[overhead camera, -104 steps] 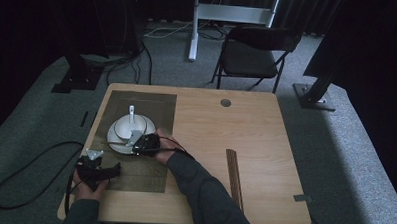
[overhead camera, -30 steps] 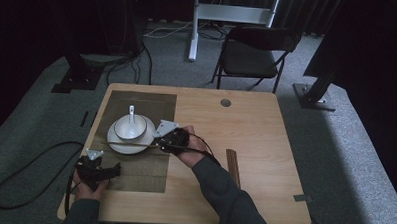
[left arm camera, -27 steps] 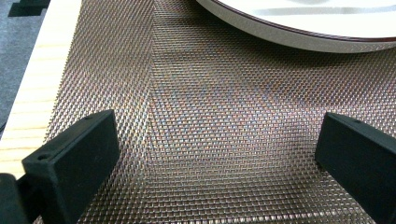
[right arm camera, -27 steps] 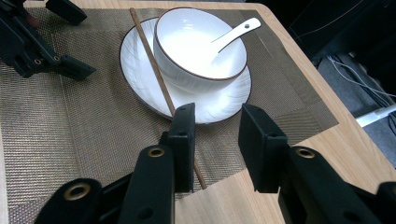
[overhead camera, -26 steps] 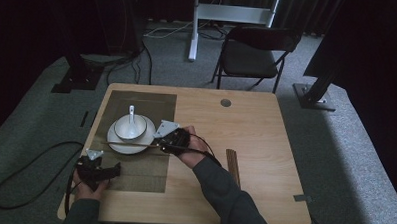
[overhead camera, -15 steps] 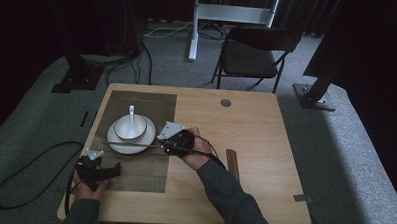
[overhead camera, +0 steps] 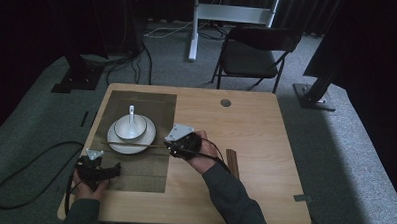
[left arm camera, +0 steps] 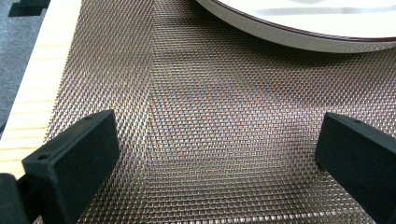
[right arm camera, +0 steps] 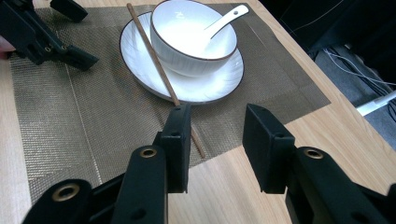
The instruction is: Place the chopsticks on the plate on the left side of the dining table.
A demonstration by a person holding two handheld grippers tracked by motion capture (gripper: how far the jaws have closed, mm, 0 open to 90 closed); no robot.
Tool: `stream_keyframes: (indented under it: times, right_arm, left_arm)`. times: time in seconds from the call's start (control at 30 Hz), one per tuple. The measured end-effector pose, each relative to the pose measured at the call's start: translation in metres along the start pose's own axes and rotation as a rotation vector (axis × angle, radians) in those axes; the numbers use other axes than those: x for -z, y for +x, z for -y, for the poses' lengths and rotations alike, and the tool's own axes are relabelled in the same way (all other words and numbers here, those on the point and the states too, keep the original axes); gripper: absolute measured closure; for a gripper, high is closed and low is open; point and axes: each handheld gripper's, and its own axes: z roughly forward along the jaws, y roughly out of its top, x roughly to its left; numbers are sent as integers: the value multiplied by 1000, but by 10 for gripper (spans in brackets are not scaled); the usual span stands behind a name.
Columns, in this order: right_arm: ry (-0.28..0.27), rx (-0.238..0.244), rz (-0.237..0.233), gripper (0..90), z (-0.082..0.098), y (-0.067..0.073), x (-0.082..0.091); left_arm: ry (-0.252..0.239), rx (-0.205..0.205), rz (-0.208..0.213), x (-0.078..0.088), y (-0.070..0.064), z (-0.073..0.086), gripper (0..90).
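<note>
Table setting partly laid: one chopstick placed across the plate, the rest waiting.

On the table [overhead camera: 266, 124] lies a woven placemat [overhead camera: 151, 105], and on it a white plate [overhead camera: 118, 144] carrying a bowl [overhead camera: 131, 127] with a spoon [overhead camera: 131, 112] standing in it. One chopstick [overhead camera: 135, 145] lies across the near rim of the plate, its end reaching out over the mat toward the right tool [right arm camera: 217, 123]. That tool's jaws have just been opening and now stand spread with nothing between them, the chopstick lying just beside the left jaw, so this piece looks set down. More chopsticks [overhead camera: 232, 163] lie on the bare wood near the right forearm, apparently next to be fetched. The left tool [left arm camera: 215, 140] rests over the mat's near corner, jaws wide and empty.
</note>
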Motion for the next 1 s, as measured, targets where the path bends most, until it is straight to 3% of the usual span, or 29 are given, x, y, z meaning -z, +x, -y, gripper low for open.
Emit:
stream_keyframes:
  times: [1.0]
  right_arm:
    - [0, -60, 19, 602, 33, 1, 26]
  left_arm:
    - [0, 2, 1, 0, 0, 0, 1]
